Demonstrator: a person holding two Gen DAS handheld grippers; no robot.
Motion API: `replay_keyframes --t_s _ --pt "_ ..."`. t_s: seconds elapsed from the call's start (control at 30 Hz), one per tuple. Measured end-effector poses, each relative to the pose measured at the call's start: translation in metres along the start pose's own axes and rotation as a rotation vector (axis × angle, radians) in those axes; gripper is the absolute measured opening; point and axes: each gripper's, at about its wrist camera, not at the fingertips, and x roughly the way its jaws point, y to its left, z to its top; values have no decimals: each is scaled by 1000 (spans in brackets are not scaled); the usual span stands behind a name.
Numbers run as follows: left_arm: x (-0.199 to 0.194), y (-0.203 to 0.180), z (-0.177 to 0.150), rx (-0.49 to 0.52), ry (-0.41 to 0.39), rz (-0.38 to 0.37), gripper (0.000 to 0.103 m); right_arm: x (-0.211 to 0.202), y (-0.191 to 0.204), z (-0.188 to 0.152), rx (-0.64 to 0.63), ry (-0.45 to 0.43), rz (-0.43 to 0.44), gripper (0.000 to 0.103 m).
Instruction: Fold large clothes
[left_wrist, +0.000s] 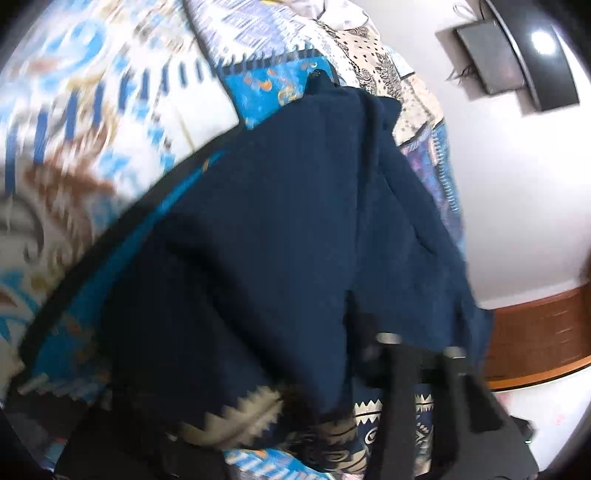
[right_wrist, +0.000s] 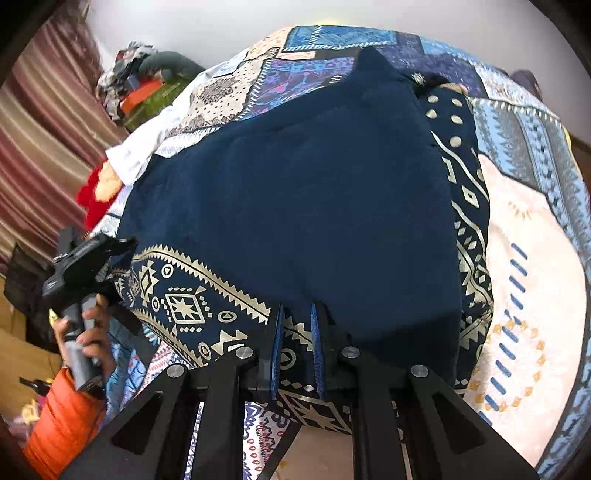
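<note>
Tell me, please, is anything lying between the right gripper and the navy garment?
Nothing visible does. The right gripper already has the navy garment's patterned hem between its fingers, and the left gripper meets the same hem at its far corner on the patchwork bedspread.

A navy garment (right_wrist: 295, 206) with a gold-patterned hem was seen spread over a patchwork bedspread (right_wrist: 535, 229), its near edge pinched between the blue-padded fingers of the right gripper (right_wrist: 297, 347), while its left corner was held by the left gripper (right_wrist: 110, 254).
</note>
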Motion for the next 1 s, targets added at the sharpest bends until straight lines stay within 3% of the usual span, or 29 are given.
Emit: replay_keyframes --t_s 0.07,0.13,0.27,0.47,0.53,0.6,0.67,0.73,0.87,1.0 --pt "-13 -18 -8 84 -49 44 22 -1 4 1 -1 18 -17 10" --pt "-31 -38 -19 194 -112 100 15 -5 11 5 -14 38 -51 10" --pt "-75 -66 -49 390 -213 174 12 -17 43 17 -70 38 -14 10" --pt "-107 -38 -73 386 -214 237 12 -9 126 23 -192 27 125 10" --pt "-110 -29 -75 372 -222 263 12 11 150 17 -241 70 125 10" --pt "-116 -15 -80 366 -230 283 12 49 171 6 -298 180 120 10" --pt "-116 -14 -79 372 -237 296 11 83 179 -4 -340 260 73 10" --pt "-118 -20 -79 396 -259 323 10 96 181 -12 -345 239 87 10" --pt "-120 -55 -74 474 -299 338 9 100 179 -5 -283 259 116 10" --pt "-119 -107 -77 606 -380 406 9 79 151 8 -119 268 178 10"
